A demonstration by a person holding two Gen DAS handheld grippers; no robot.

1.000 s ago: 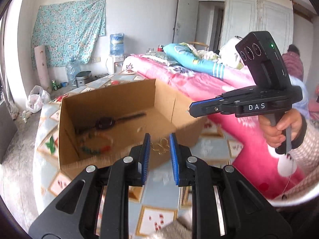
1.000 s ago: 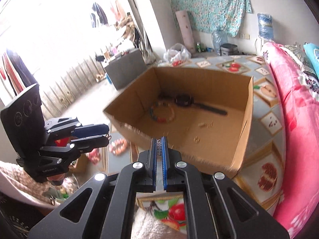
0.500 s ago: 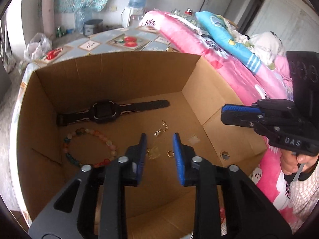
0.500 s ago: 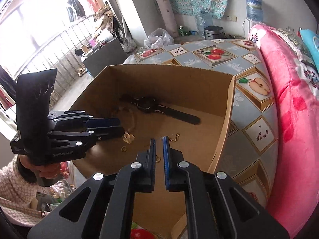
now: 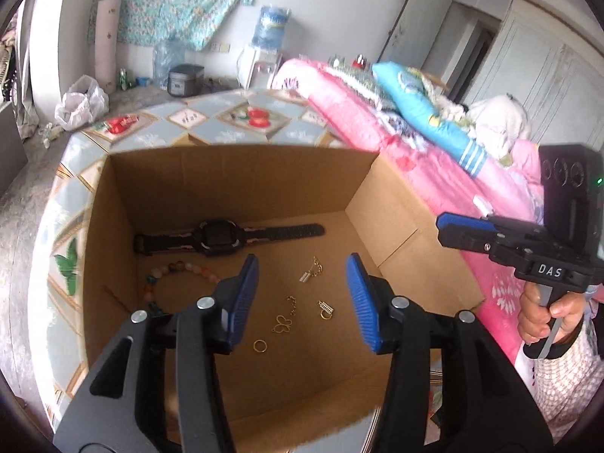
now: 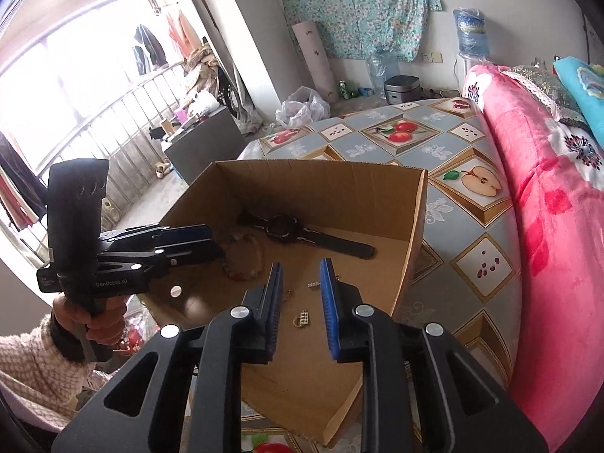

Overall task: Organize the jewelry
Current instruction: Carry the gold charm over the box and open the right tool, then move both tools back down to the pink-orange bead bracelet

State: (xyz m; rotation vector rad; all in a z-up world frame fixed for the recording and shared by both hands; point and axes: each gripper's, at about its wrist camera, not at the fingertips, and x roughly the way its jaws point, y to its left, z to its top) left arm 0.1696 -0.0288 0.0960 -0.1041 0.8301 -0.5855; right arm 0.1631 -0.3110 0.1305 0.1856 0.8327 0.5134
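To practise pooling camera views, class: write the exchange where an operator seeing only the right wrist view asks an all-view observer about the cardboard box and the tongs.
Operator: My right tongs hide part of the box floor. Anything gold behind them?
Observer: Yes. The left wrist view shows a gold ring lying on the floor of the cardboard box.
Operator: I see the left tongs only side-on. Are they open?
Observer: Wide open, above the box floor, holding nothing.
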